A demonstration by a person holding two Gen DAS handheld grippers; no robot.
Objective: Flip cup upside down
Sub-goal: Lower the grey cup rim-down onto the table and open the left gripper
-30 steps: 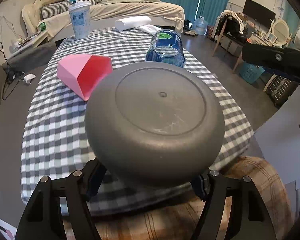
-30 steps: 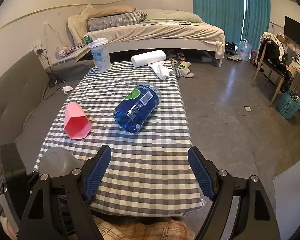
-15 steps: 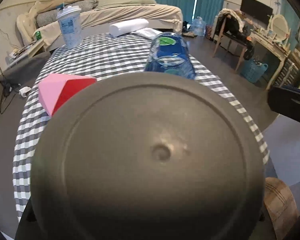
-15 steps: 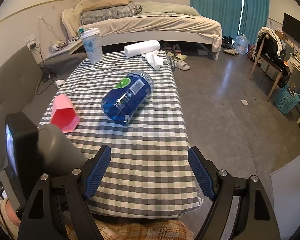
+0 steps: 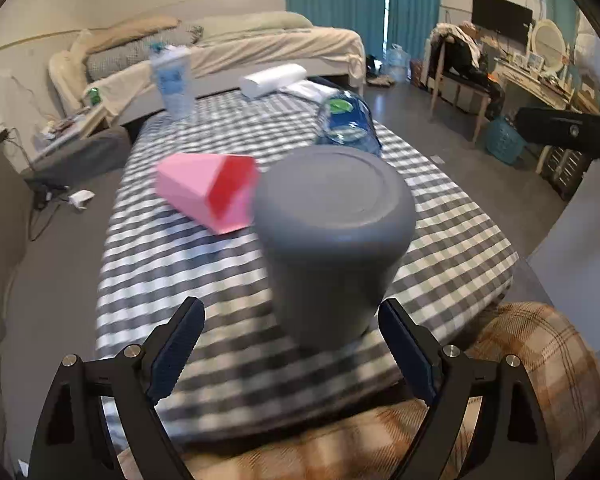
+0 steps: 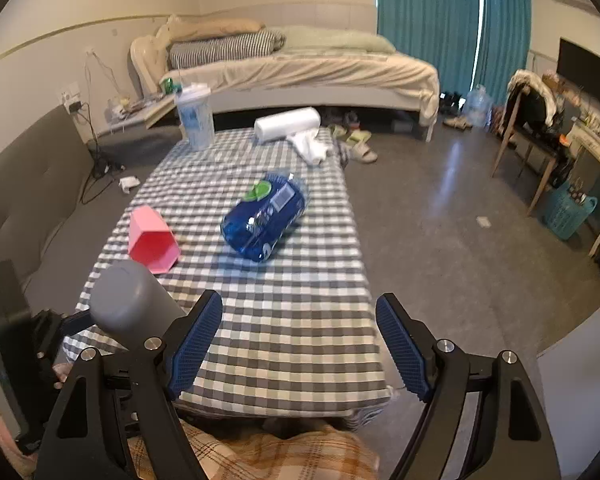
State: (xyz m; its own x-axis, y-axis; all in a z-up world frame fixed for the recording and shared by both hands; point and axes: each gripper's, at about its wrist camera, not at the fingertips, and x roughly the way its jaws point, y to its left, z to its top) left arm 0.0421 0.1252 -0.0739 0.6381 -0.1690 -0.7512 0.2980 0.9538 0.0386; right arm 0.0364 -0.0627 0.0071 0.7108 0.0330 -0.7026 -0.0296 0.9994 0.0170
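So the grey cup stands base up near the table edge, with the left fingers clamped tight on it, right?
Not quite. The grey cup does stand base up near the table edge, but the left fingers are spread open on either side of it, not clamped. The left wrist view shows gaps between them and the cup.

Ahead of me a checked tablecloth [image 6: 284, 320] covers the table; a pink box [image 6: 152, 240] lies on its side at the left; a blue bottle [image 6: 266, 220] lies near the middle; a lidded drink cup [image 6: 195, 118] and a white roll [image 6: 287, 123] sit at the far end; a bed [image 6: 300, 72] stands beyond.
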